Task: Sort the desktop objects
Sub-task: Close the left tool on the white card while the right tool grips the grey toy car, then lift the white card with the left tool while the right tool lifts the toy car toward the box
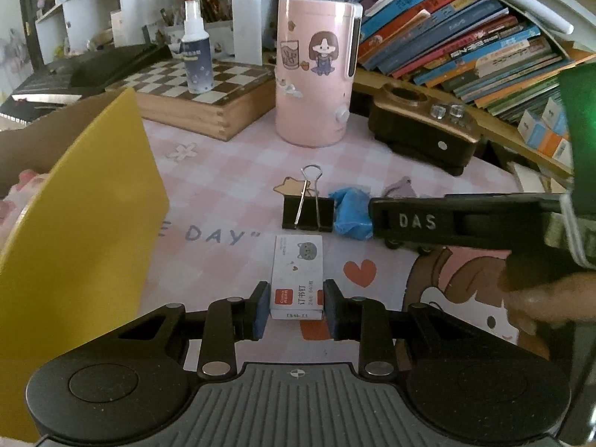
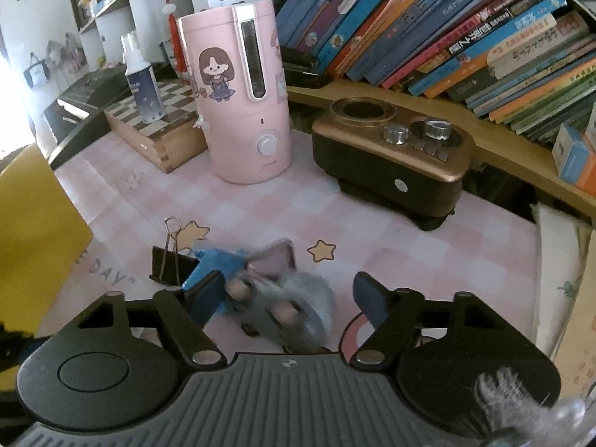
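A white staple box [image 1: 297, 268] with a grey cat picture lies on the pink checked desk mat [image 1: 231, 171]. My left gripper [image 1: 297, 309] is shut on the box's near end, one pad on each side. Beyond it lies a black binder clip [image 1: 307, 216], and right beside that a small fuzzy blue-grey doll [image 2: 287, 309] with blue cloth. My right gripper [image 2: 290, 296] is open around the doll, which is blurred. Its left pad is at the blue cloth and its right pad stands apart. One of its fingers [image 1: 409, 219] reaches in from the right in the left wrist view.
A yellow bin wall [image 1: 93, 242] rises at the left. Behind stand a pink cylindrical appliance [image 1: 316, 74], a brown-black device with knobs [image 2: 391, 164], a wooden chessboard box [image 1: 197, 100] with a spray bottle [image 1: 195, 56] on it, and shelves of books [image 2: 465, 37].
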`<action>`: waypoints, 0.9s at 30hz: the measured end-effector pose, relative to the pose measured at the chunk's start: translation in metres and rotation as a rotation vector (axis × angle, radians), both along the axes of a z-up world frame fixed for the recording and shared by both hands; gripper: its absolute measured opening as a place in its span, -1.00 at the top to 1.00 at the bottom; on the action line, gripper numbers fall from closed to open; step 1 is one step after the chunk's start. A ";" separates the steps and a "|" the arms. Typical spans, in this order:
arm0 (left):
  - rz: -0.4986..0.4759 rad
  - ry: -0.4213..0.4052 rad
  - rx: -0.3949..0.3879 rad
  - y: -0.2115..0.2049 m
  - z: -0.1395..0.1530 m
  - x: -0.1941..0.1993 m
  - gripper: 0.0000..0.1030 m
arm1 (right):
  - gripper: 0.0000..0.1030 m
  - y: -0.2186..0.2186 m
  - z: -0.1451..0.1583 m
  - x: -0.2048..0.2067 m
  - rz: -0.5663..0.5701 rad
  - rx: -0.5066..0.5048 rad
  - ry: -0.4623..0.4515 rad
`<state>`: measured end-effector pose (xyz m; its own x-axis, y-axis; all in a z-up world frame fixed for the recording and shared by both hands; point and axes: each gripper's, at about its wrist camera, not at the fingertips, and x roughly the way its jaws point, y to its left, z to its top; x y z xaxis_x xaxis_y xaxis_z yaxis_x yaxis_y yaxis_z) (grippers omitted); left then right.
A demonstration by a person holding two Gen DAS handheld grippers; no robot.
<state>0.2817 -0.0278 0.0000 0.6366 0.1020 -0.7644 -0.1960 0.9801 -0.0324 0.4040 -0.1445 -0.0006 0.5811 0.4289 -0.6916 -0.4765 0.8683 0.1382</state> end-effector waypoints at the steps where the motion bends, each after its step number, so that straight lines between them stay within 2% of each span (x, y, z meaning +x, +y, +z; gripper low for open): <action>1: -0.002 -0.002 0.002 0.000 0.002 -0.002 0.45 | -0.27 0.001 0.000 0.001 0.000 0.008 0.003; 2: -0.004 -0.005 0.003 0.000 0.004 -0.003 0.45 | -0.16 0.001 0.000 0.001 0.006 0.018 0.009; 14: -0.013 -0.016 0.004 0.001 0.018 -0.024 0.45 | -0.16 -0.008 -0.002 -0.007 -0.018 0.026 0.033; 18: -0.013 -0.028 -0.001 0.001 0.024 -0.031 0.45 | -0.14 -0.008 0.000 -0.011 -0.007 -0.006 0.022; 27: -0.037 -0.063 -0.008 0.001 0.042 -0.051 0.45 | -0.14 -0.021 0.020 -0.046 0.000 0.009 0.011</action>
<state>0.2311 -0.0271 0.0419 0.6865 0.0716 -0.7236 -0.1566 0.9863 -0.0510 0.3577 -0.1652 0.0196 0.5735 0.4355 -0.6938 -0.4752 0.8668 0.1513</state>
